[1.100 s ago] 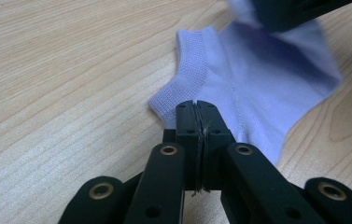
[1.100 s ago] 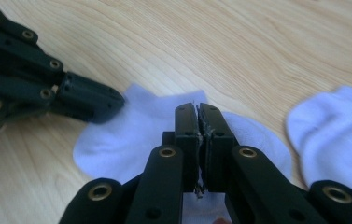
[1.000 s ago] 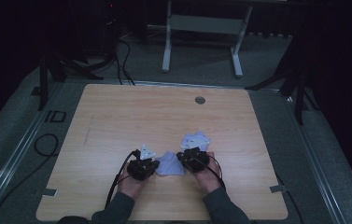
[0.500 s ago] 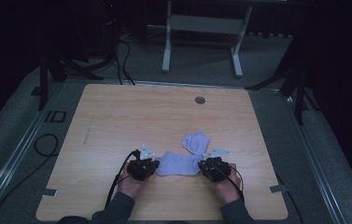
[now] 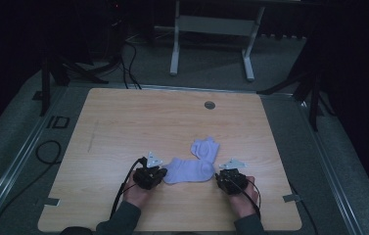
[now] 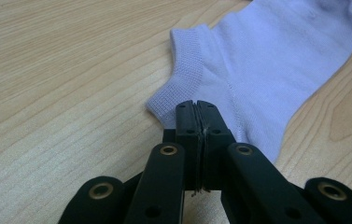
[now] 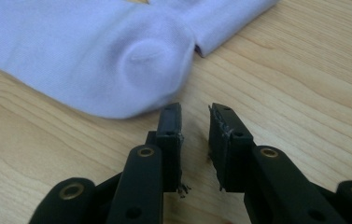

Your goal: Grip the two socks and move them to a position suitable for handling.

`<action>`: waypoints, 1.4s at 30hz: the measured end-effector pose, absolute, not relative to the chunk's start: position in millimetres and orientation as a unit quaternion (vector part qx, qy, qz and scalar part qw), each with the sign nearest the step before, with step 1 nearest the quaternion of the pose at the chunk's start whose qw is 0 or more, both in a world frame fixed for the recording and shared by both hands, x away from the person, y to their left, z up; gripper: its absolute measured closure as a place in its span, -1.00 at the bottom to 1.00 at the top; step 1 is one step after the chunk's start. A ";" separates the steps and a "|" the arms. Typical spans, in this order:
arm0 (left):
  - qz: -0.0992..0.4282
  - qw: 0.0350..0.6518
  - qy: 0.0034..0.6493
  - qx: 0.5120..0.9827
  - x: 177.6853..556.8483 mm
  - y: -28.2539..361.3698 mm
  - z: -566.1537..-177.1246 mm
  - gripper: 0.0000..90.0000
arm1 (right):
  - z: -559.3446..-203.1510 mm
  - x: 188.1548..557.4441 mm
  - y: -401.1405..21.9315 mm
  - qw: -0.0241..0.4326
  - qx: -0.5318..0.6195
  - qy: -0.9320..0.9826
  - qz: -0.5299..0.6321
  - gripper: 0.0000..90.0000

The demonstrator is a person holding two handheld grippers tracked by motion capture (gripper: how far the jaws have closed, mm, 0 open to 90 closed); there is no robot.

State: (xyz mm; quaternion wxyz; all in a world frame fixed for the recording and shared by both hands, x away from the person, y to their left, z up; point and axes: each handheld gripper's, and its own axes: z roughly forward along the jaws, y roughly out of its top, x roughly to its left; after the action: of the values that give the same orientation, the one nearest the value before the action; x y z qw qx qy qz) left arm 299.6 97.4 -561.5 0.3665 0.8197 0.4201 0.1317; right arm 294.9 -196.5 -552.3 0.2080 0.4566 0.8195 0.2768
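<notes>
Lilac socks (image 5: 190, 170), pale woodgrain table (image 5: 123, 122)

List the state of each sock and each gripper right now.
Near sock: flat on the table, stretched out, cuff end pinched by the left gripper.
Far sock: lying loose, free of both grippers.
Left gripper: shut on the near sock's cuff.
Right gripper: jaws just been opening, nothing between them, off the toe.
</notes>
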 end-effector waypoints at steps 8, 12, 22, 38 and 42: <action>0.131 0.367 0.418 0.820 299.7 97.5 -561.5 0.95 | -537.6 298.3 -195.6 0.215 0.441 0.814 0.311 0.59; 0.131 0.367 0.418 0.821 299.7 97.5 -561.5 0.95 | -527.5 308.5 -186.3 0.225 0.423 0.816 0.324 0.59; 0.133 0.366 0.417 0.821 299.6 97.3 -561.5 0.94 | -519.1 356.7 -147.3 0.214 0.395 0.836 0.317 0.56; 0.134 0.367 0.416 0.821 299.5 96.5 -561.7 0.93 | -543.9 410.3 -119.3 0.166 0.442 0.843 0.259 0.60; 0.134 0.366 0.417 0.821 299.1 95.8 -561.7 0.93 | -542.0 411.5 -120.5 0.143 0.429 0.854 0.258 0.70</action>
State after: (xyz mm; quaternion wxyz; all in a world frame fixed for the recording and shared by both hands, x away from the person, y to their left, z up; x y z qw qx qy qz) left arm 299.1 95.8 -561.7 0.3663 0.8210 0.4167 0.1345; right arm 411.5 -120.5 -542.0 0.1431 0.4288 0.8538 0.2584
